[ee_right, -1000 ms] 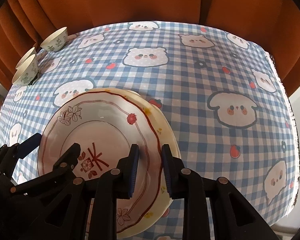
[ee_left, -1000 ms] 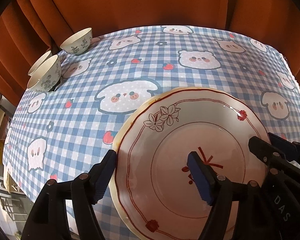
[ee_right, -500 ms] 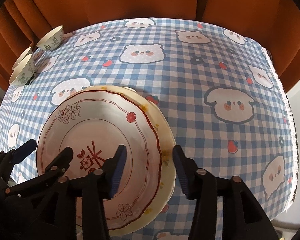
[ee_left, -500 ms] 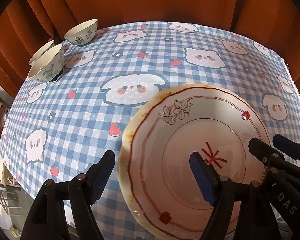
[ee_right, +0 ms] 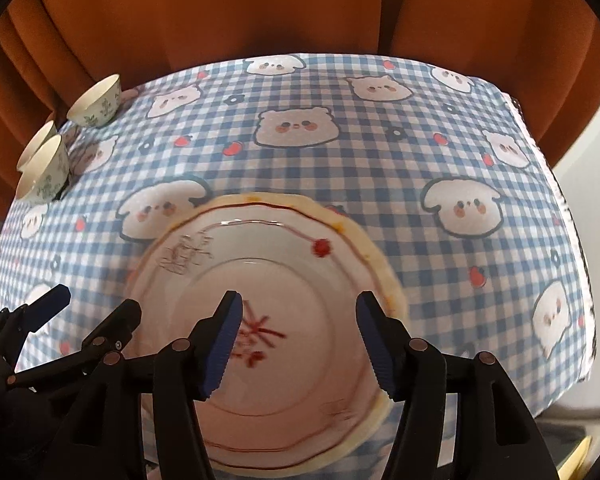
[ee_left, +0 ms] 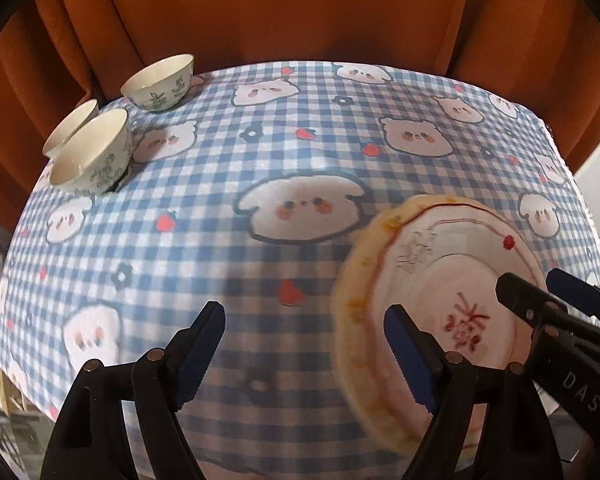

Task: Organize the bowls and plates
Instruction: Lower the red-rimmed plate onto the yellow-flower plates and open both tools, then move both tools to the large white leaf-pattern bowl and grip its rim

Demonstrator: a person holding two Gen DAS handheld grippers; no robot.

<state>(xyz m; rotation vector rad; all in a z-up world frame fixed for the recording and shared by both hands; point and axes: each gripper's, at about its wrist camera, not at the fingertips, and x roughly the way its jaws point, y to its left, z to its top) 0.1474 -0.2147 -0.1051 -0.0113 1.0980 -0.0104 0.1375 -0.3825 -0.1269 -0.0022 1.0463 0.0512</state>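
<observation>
A white plate with red trim [ee_right: 284, 280] lies stacked on a cream plate [ee_right: 376, 256] on the checked tablecloth, near the front edge. In the left wrist view the stack [ee_left: 432, 264] lies at the right. My right gripper [ee_right: 298, 344] is open and empty above the plates. My left gripper [ee_left: 304, 344] is open and empty over bare cloth, left of the stack. Three white bowls with green leaf prints stand at the far left: one alone [ee_left: 158, 82], two close together [ee_left: 94, 156], [ee_left: 71, 126].
The table [ee_left: 300, 160] carries a blue-white checked cloth with animal faces. Orange curtains [ee_left: 300, 12] hang right behind it. The table's right edge [ee_right: 556, 184] and front edge are close to the plates.
My right gripper opened and let go of the plate rim, then drew back. My left gripper moved left, off the plates. The plates stay stacked on the cloth.
</observation>
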